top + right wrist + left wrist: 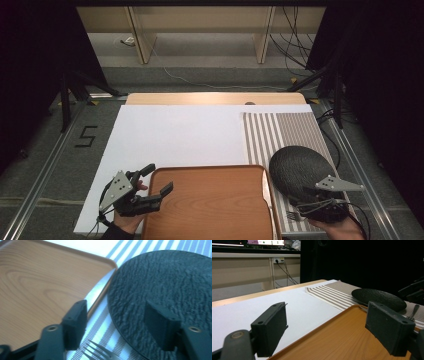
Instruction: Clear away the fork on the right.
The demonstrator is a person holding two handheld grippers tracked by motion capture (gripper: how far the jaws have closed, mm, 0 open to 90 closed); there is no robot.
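Observation:
A wooden tray (pixel 210 205) lies at the table's near edge. To its right, a dark round textured plate (pixel 297 167) sits on a striped placemat (pixel 280 127). A knife (pixel 267 187) lies along the tray's right rim, and a fork (pixel 295 216) rests on the placemat near the plate's front edge. My left gripper (pixel 160 178) is open, its jaws straddling the tray's (pixel 342 337) far left corner with nothing between them. My right gripper (pixel 116 315) is open above the plate's (pixel 165 282) near left rim; the fork's tines (pixel 100 351) lie just below it and the knife (pixel 98 290) lies ahead.
A white sheet (pixel 175 135) covers most of the tabletop, with its wooden back edge (pixel 215 98) showing. Dark stands and cables flank the table on the floor. The placemat (pixel 329 296) reaches to the table's far right.

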